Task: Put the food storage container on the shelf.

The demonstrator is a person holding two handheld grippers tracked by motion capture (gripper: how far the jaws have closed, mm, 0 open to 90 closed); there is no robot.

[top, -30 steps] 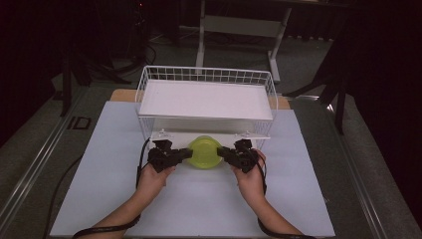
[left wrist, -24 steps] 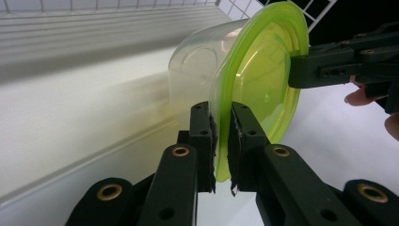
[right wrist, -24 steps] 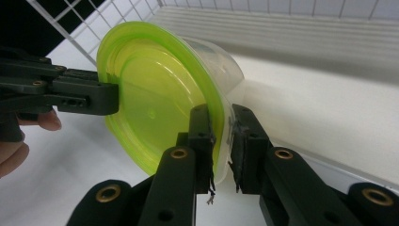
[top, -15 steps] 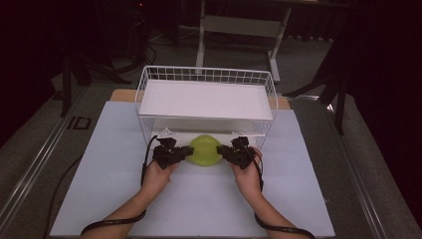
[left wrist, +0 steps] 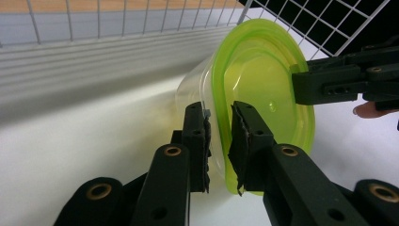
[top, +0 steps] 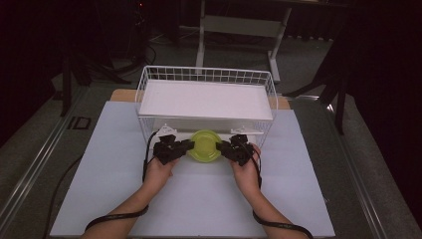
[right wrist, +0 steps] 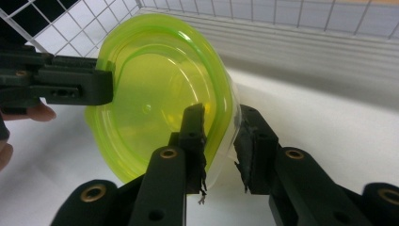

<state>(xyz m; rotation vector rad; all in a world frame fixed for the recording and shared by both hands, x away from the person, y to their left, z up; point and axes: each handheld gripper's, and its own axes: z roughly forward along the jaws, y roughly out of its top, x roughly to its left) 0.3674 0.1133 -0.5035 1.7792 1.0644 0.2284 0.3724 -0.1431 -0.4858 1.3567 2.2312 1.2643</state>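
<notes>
green-lidded clear tub (top: 204,146) sits at the open front of the wire basket (top: 149,79), pinched at opposite rims by the left gripper (left wrist: 219,141) and right gripper (right wrist: 221,143), both clenched on it. it looks light, thin and slippery; the lid's lip seems the safest hold.

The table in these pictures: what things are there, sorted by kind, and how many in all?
Green-lidded clear container: 1
White wire basket: 1
Hand-held grippers: 2, left gripper and right gripper, each with its jaws around the container's rim
Total: 4
</notes>
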